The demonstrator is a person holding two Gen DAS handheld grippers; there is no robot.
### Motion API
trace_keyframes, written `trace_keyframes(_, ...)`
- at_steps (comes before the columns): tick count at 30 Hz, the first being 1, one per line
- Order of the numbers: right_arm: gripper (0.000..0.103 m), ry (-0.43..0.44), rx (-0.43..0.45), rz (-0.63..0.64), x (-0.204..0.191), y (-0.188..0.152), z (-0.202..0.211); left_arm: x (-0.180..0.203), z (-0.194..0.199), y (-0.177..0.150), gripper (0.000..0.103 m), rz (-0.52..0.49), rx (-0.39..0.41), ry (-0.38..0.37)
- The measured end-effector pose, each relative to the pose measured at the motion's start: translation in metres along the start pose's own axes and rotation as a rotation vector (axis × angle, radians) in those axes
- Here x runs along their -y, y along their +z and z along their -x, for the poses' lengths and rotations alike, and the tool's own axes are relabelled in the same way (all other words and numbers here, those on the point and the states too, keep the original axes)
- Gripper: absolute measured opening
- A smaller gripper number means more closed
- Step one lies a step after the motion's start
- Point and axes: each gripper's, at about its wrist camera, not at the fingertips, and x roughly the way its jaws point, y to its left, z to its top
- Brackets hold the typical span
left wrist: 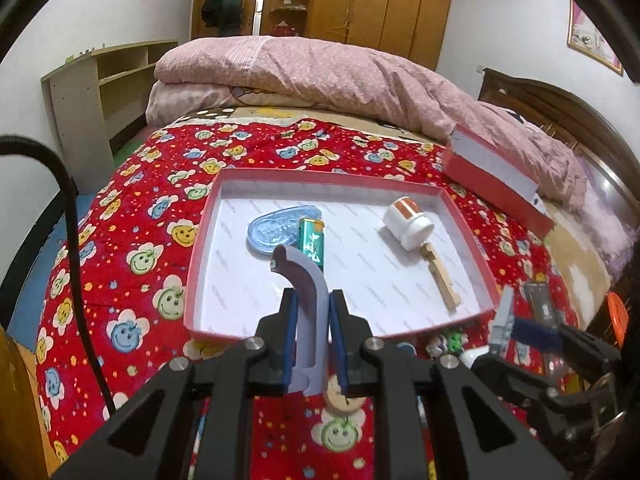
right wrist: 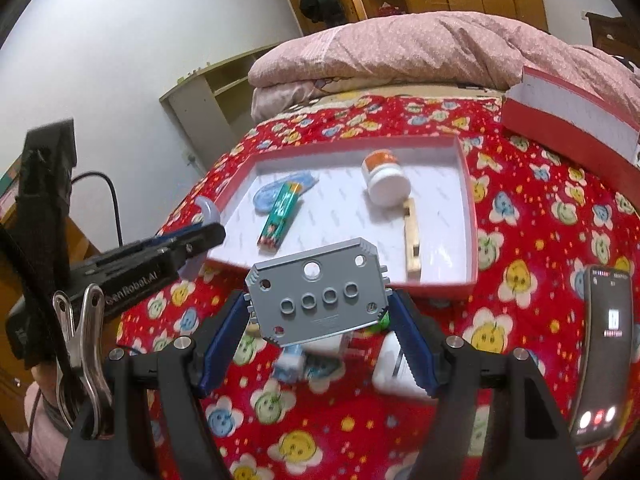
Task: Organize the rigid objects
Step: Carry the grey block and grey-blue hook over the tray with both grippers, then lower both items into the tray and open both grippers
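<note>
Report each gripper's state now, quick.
Left gripper: shut on a curved grey-lilac plastic piece.
Right gripper: shut on a flat grey plate with holes, held wide across its edges.

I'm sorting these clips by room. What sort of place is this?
A bedroom, most likely: a bed with a folded pink quilt, and a wooden wardrobe behind it.

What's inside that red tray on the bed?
In the red tray: a blue tape dispenser, a green lighter lying partly over it, a white bottle on its side and a wooden clothespin. The left claw's grey piece hides some tray floor.
</note>
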Motion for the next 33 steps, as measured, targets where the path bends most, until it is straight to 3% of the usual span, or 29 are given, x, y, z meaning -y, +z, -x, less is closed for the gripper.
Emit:
trace_keyframes(9, 0.073, -0.096, 0.054, 0.004, 0.012, 0.021, -0.028, -0.003, -0.034, 0.006, 0.017, 0.005, -0.016, 0.04)
trace_keyframes(13, 0.073, -0.14, 0.06, -0.001, 0.019, 0.027, -0.047, -0.004, -0.047, 0.008, 0.017, -0.014, -0.009, 0.095)
trace_keyframes(26, 0.073, -0.214, 0.059, 0.067, 0.025, 0.019, -0.077, -0.009, -0.069, 0.002, 0.017, 0.006, -0.025, 0.101)
trace_keyframes(28, 0.073, -0.228, 0.068, 0.088, 0.023, 0.017, -0.078, -0.007, -0.07, 0.0, 0.021, -0.004, -0.02, 0.106)
trace_keyframes(33, 0.074, -0.238, 0.074, 0.103, 0.022, 0.015, -0.079, 0.001, -0.07, -0.002, 0.045, -0.036, -0.014, 0.095)
